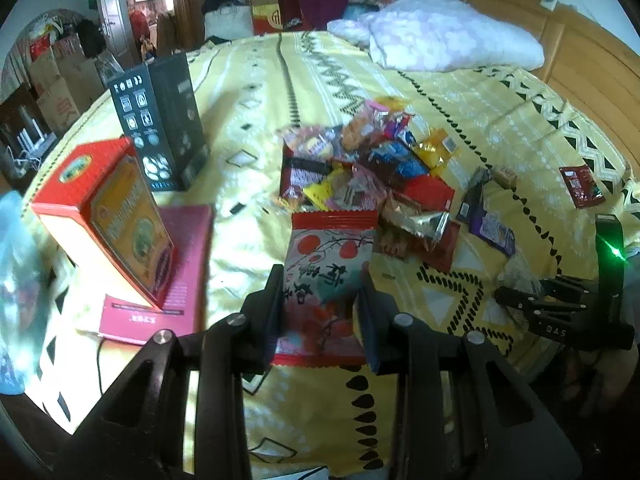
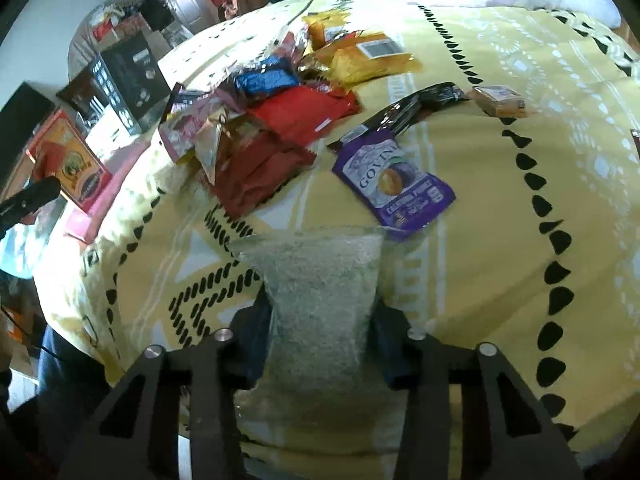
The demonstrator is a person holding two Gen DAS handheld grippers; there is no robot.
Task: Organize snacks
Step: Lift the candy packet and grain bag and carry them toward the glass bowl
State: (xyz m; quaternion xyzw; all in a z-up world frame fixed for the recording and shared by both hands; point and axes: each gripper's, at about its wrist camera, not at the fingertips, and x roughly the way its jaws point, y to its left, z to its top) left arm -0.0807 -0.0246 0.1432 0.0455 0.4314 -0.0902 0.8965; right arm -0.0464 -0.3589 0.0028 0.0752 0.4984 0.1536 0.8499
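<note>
My left gripper [image 1: 320, 288] is shut on a red-and-white snack packet [image 1: 326, 280] with red fruit and Chinese writing, held above the yellow bedspread. My right gripper [image 2: 320, 312] is shut on a clear packet of pale grainy snack [image 2: 320, 300]; it also shows at the right of the left wrist view [image 1: 520, 292]. A pile of mixed snack packets [image 1: 372, 168] lies mid-bed, also seen in the right wrist view [image 2: 272, 120]. A purple Govine packet [image 2: 394, 180] lies just beyond the right gripper.
A red box [image 1: 104, 216] stands on a pink box [image 1: 176, 272] at the left, with a black box [image 1: 160, 124] behind. A lone red packet [image 1: 580, 186] lies at the right. A white pillow [image 1: 448, 36] and wooden headboard [image 1: 580, 48] are at the far end.
</note>
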